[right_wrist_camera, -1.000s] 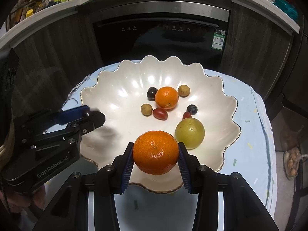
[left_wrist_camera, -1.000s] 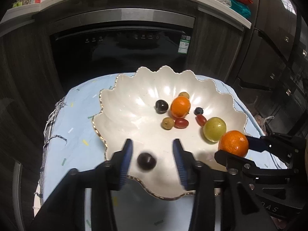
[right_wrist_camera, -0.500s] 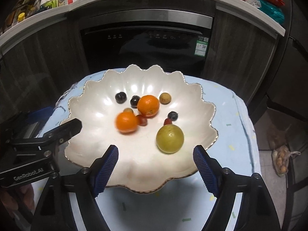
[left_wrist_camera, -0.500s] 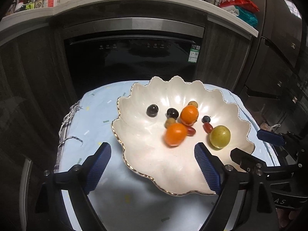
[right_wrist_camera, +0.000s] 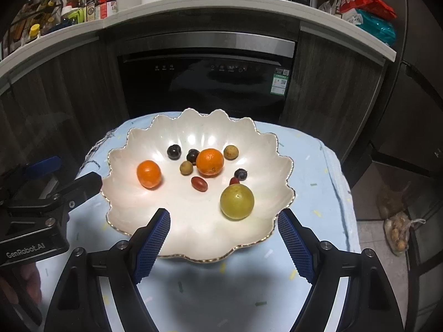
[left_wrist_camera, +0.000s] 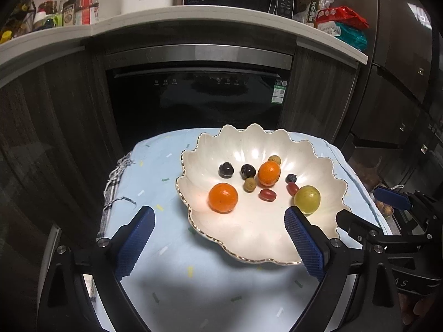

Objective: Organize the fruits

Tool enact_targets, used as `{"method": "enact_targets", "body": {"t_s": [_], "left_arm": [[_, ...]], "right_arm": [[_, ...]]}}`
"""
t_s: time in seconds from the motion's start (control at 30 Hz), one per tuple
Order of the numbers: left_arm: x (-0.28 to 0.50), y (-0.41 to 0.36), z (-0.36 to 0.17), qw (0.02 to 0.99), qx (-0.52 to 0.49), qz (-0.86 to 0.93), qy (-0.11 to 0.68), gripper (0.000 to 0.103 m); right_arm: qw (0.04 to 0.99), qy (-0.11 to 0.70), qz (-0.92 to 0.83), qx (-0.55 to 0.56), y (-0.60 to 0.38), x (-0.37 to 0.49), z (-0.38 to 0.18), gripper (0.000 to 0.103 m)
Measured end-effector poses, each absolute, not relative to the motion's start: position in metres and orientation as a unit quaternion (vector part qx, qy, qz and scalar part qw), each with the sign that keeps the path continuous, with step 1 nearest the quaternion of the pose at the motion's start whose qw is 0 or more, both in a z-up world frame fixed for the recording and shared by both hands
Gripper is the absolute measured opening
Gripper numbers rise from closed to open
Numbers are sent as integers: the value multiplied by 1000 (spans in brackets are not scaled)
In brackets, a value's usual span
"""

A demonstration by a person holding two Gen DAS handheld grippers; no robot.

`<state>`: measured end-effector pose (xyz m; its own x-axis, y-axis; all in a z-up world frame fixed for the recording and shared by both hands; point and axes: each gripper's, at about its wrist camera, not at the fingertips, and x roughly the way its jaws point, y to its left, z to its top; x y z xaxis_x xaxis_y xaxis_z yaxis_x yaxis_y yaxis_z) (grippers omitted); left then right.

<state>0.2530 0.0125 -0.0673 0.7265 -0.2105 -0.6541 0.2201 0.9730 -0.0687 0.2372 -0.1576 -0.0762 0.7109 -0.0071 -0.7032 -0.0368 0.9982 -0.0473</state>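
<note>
Both my grippers empty, fruit in the bowl.
My left gripper (left_wrist_camera: 218, 239) is opening wide, my right gripper (right_wrist_camera: 223, 239) spread; fruits (right_wrist_camera: 206, 161) sit mid-frame in the scalloped bowl (right_wrist_camera: 193, 246).

The bowl (right_wrist_camera: 279, 149) sits on the cloth-covered table (right_wrist_camera: 326, 193), toward its far edge and the oven (right_wrist_camera: 205, 83) behind. Inside it, one mandarin (right_wrist_camera: 149, 173) lies near the left rim, another (right_wrist_camera: 210, 162) centrally among small fruits, and the large round fruit (right_wrist_camera: 237, 201) toward the near right.

A light-blue cloth (right_wrist_camera: 318, 166) covers the table, bearing a scalloped white bowl (right_wrist_camera: 265, 149)
</note>
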Motion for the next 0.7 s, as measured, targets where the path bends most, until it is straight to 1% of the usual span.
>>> {"method": "enact_targets", "body": {"t_s": [0.4, 0.57, 0.7], "left_arm": [[222, 17, -49, 937, 3, -105, 332, 98], [211, 17, -40, 941, 7, -101, 322, 102], [203, 15, -37, 942, 8, -99, 322, 102]], "right_arm": [[932, 361, 1, -23, -161, 213, -61, 81], [936, 353, -1, -14, -165, 204, -54, 81], [939, 343, -5, -8, -169, 195, -50, 87]]}}
